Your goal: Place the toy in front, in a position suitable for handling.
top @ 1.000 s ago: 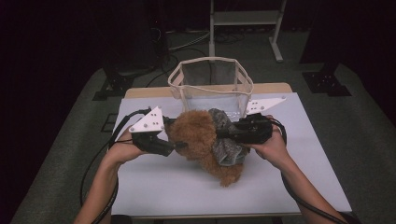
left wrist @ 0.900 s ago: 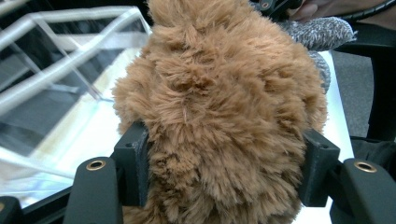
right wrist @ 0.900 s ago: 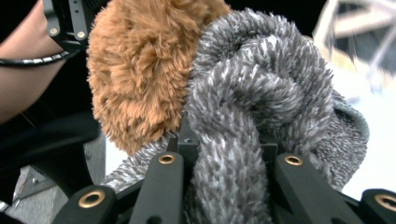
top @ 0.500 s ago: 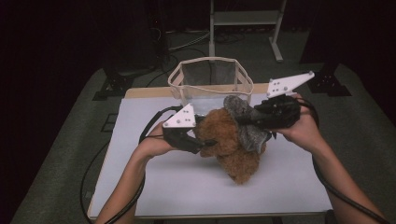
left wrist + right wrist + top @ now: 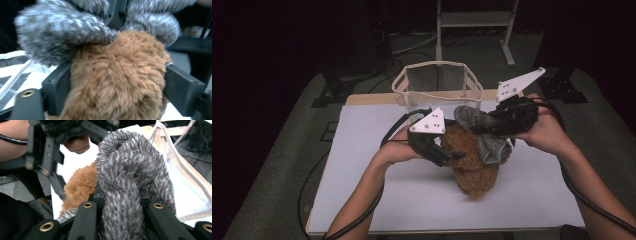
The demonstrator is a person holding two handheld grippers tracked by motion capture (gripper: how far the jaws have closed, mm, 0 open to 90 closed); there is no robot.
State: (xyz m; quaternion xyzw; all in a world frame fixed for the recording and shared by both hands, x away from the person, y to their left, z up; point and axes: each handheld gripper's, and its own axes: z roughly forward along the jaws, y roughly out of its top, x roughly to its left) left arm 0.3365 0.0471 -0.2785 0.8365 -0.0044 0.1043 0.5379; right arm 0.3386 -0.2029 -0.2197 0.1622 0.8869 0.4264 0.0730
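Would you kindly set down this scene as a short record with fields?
held: brown plush with grey plush on it
left gripper: brown plush between its fingers, jaws have just been opening
right gripper: shut on grey plush
basket: at the table's far edge, behind the plush
table: white top
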